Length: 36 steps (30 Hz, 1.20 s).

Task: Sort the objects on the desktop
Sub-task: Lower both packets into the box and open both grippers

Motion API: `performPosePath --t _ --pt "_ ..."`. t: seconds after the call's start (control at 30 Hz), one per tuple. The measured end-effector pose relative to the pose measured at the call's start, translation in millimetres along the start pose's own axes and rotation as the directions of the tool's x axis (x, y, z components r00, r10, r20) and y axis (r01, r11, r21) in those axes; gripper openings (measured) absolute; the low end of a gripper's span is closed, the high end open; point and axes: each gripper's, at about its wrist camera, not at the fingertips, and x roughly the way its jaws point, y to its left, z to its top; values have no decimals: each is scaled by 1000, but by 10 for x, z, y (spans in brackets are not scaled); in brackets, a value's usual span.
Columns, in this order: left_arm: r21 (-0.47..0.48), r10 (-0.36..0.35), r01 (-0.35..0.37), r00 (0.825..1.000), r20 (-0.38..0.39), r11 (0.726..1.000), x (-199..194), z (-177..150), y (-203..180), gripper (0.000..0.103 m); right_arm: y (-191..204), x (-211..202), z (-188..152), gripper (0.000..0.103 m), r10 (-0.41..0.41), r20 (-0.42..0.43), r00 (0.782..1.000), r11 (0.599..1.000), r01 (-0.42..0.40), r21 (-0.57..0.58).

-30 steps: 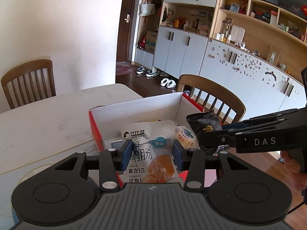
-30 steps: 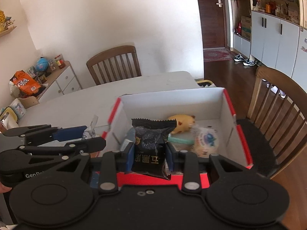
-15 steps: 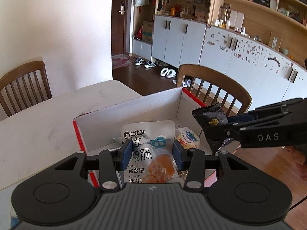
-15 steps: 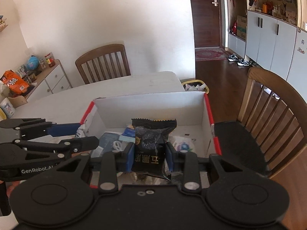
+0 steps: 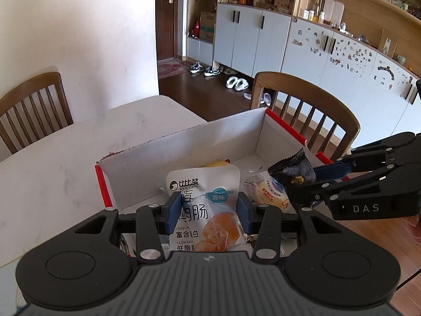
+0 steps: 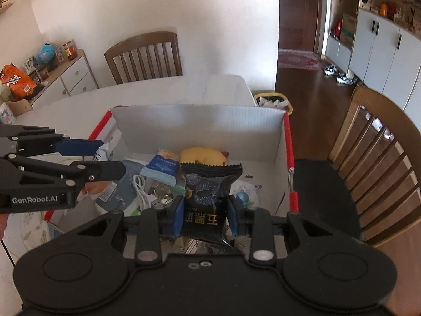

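My left gripper (image 5: 209,212) is shut on a white snack pouch (image 5: 205,200) with an orange picture, held over the near part of a red-edged cardboard box (image 5: 184,142). My right gripper (image 6: 206,217) is shut on a black snack packet (image 6: 208,192) over the same box (image 6: 200,121). Each gripper shows in the other's view: the right one (image 5: 313,177) at the box's right side, the left one (image 6: 105,158) at its left side. In the box lie a yellow toy (image 6: 202,155), a blue packet (image 6: 161,167), a white cable (image 6: 143,193) and a round wrapped snack (image 5: 265,189).
The box stands on a white table (image 5: 65,152). Wooden chairs stand at the far side (image 6: 144,55) and right beside the box (image 6: 381,158). A yellow-rimmed bin (image 6: 273,101) stands past the table's end. A low white dresser (image 6: 65,79) stands at the far left.
Both grippers have moved forward over the box with their packets still held. The box's inside and contents now show more fully in both views.
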Motion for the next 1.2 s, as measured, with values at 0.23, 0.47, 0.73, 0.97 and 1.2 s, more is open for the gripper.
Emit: performPosePath --t 0.23,0.47,0.73,0.97,1.2 --pt "-3 21 -21 999 -42 1000 137 -19 17 44 -11 136 106 33 5 0 1000 999 -5 -35" --pt "13 28 -27 996 -80 1000 258 -83 4 44 23 304 145 33 38 -51 998 998 -41 -57" --pt "14 15 -13 994 -110 1000 353 -135 15 44 69 411 56 33 32 -96 995 993 -42 -107" --pt "24 -1 4 991 -130 1000 445 -136 -29 44 42 467 -25 33 -2 -130 992 990 -17 -141" --pt "23 -9 12 988 -156 1000 554 -149 -49 44 2 524 -42 33 -1 -144 990 992 -17 -124"
